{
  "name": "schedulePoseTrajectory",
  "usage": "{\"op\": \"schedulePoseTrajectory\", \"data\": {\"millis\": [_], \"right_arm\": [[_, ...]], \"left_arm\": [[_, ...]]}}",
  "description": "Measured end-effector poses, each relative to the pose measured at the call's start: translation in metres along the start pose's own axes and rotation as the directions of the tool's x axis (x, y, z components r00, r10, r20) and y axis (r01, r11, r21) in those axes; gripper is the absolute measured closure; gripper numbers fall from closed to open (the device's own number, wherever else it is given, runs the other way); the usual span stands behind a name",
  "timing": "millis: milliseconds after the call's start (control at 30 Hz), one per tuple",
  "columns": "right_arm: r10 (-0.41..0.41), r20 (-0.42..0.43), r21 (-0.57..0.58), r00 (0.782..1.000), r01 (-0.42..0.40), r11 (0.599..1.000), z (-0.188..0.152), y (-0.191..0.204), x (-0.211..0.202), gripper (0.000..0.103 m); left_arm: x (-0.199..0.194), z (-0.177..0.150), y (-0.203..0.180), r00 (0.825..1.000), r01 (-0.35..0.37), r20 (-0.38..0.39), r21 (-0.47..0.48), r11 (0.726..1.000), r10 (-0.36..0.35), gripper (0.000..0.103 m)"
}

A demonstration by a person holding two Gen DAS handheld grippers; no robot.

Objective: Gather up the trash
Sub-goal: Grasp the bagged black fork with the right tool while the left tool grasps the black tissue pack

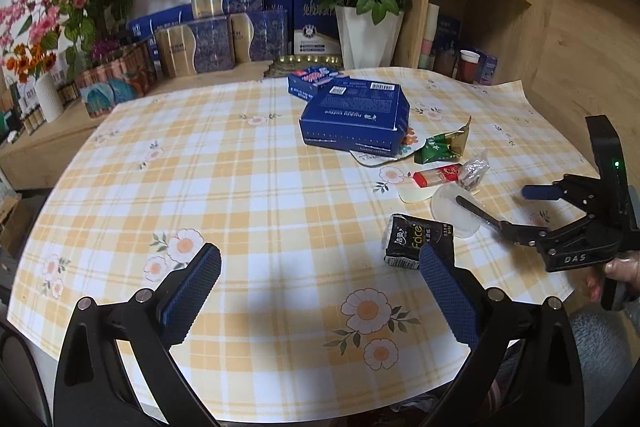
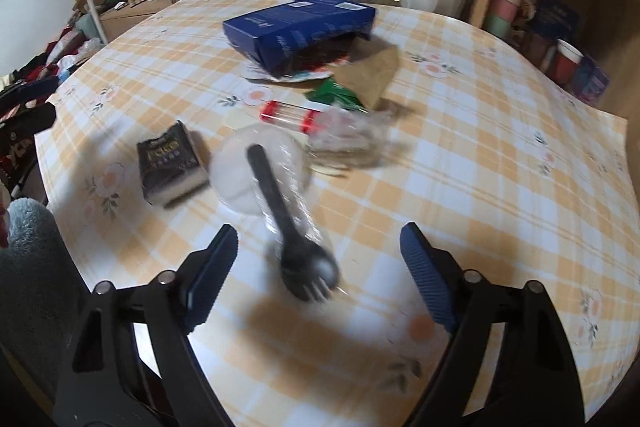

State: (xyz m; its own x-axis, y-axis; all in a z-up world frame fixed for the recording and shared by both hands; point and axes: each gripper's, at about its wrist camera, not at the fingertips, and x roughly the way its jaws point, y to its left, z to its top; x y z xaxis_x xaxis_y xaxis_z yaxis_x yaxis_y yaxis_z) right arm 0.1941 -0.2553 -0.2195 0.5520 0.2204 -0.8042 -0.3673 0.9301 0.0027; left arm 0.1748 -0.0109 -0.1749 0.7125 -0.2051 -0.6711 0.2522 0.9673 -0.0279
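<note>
The right claw [image 2: 316, 267] is spread wide and grips nothing; its two blue pads [image 2: 212, 267] hang above the checked cloth [image 2: 480, 187] with a broad gap between them. Inside that gap lies a black spork [image 2: 288, 223], its tines nearest the claw and its handle running straight away from it, tilted slightly left. The handle end rests over a clear round lid [image 2: 240, 175]. Neither pad touches the spork. Left of the lid, ahead of the left pad, sits a black tissue pack [image 2: 170, 163]. Farther out lie a red-capped tube [image 2: 288, 117], crumpled clear wrap [image 2: 348, 143], a green wrapper [image 2: 336, 95], and beyond them a blue box [image 2: 300, 27].

The left claw [image 1: 320, 291] is also released and empty, pads wide apart over the cloth. The tissue pack [image 1: 416, 241] lies just beyond its right pad [image 1: 448, 295], apparently not touching.
</note>
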Motion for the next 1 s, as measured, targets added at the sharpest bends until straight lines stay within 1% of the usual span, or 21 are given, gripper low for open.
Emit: {"op": "schedulePoseTrajectory", "data": {"millis": [33, 67, 100, 167, 200, 233, 267, 300, 367, 433, 467, 500, 533, 633, 733, 867, 1000], "right_arm": [[0.008, -0.008, -0.014, 1.000, -0.008, 1.000, 0.002, 0.004, 0.004, 0.029], [0.013, -0.015, -0.020, 1.000, -0.013, 1.000, 0.004, 0.006, 0.007, 0.035], [0.020, -0.025, -0.023, 1.000, -0.020, 1.000, 0.004, 0.008, 0.010, 0.038], [0.028, -0.035, -0.025, 0.999, -0.028, 0.999, 0.004, 0.011, 0.016, 0.040], [0.031, -0.039, -0.024, 0.999, -0.032, 0.999, 0.004, 0.011, 0.018, 0.045], [0.036, -0.043, -0.019, 0.998, -0.037, 0.999, 0.003, 0.011, 0.020, 0.047], [0.042, -0.046, -0.009, 0.998, -0.042, 0.999, 0.003, 0.010, 0.021, 0.053], [0.043, -0.042, 0.000, 0.998, -0.043, 0.999, 0.002, 0.009, 0.021, 0.064], [0.051, -0.033, 0.026, 0.998, -0.051, 0.998, 0.002, 0.005, 0.019, 0.079], [0.068, -0.012, 0.065, 0.998, -0.067, 0.996, 0.001, 0.001, 0.014, 0.085], [0.068, 0.010, 0.088, 0.998, -0.069, 0.994, 0.000, -0.002, 0.009, 0.087], [0.066, 0.027, 0.103, 0.997, -0.069, 0.992, -0.001, -0.004, 0.005, 0.087], [0.063, 0.045, 0.122, 0.997, -0.069, 0.990, -0.002, -0.006, 0.000, 0.087], [0.053, 0.090, 0.169, 0.994, -0.068, 0.983, -0.007, -0.011, -0.011, 0.087], [0.057, 0.118, 0.197, 0.991, -0.079, 0.977, -0.011, -0.011, -0.020, 0.087], [0.063, 0.132, 0.213, 0.989, -0.090, 0.973, -0.017, -0.009, -0.025, 0.087], [0.061, 0.133, 0.214, 0.989, -0.089, 0.973, -0.021, -0.008, -0.028, 0.087]], "left_arm": [[0.002, 0.000, 0.000, 1.000, 0.002, -0.008, -0.009, 1.000, -0.002, 0.006], [0.004, 0.000, 0.000, 1.000, 0.008, -0.015, -0.015, 1.000, -0.008, 0.006], [0.007, 0.000, -0.001, 0.999, 0.019, -0.027, -0.022, 1.000, -0.019, 0.006], [0.012, -0.001, -0.003, 0.999, 0.027, -0.046, -0.023, 0.999, -0.028, 0.006], [0.013, -0.002, -0.005, 0.998, 0.029, -0.053, -0.021, 0.999, -0.030, 0.006], [0.016, -0.003, -0.007, 0.997, 0.037, -0.068, -0.020, 0.999, -0.038, 0.006], [0.018, -0.003, -0.008, 0.996, 0.046, -0.078, -0.021, 0.999, -0.047, 0.006], [0.019, -0.004, -0.009, 0.995, 0.055, -0.085, -0.024, 0.998, -0.057, 0.006], [0.024, -0.004, -0.013, 0.990, 0.090, -0.111, -0.030, 0.996, -0.093, 0.006], [0.027, -0.005, -0.018, 0.987, 0.103, -0.122, -0.029, 0.994, -0.105, 0.006], [0.028, -0.005, -0.019, 0.986, 0.105, -0.124, -0.025, 0.994, -0.107, 0.010], [0.030, -0.005, -0.024, 0.984, 0.115, -0.132, -0.013, 0.993, -0.115, 0.016], [0.033, -0.005, -0.028, 0.982, 0.127, -0.143, -0.009, 0.992, -0.127, 0.018], [0.046, -0.005, -0.039, 0.969, 0.174, -0.179, -0.012, 0.985, -0.173, 0.018], [0.060, -0.003, -0.052, 0.961, 0.191, -0.206, 0.020, 0.981, -0.183, 0.018], [0.079, 0.000, -0.068, 0.956, 0.199, -0.235, 0.086, 0.976, -0.175, 0.018], [0.098, 0.005, -0.072, 0.952, 0.189, -0.263, 0.106, 0.976, -0.156, 0.018]]}}
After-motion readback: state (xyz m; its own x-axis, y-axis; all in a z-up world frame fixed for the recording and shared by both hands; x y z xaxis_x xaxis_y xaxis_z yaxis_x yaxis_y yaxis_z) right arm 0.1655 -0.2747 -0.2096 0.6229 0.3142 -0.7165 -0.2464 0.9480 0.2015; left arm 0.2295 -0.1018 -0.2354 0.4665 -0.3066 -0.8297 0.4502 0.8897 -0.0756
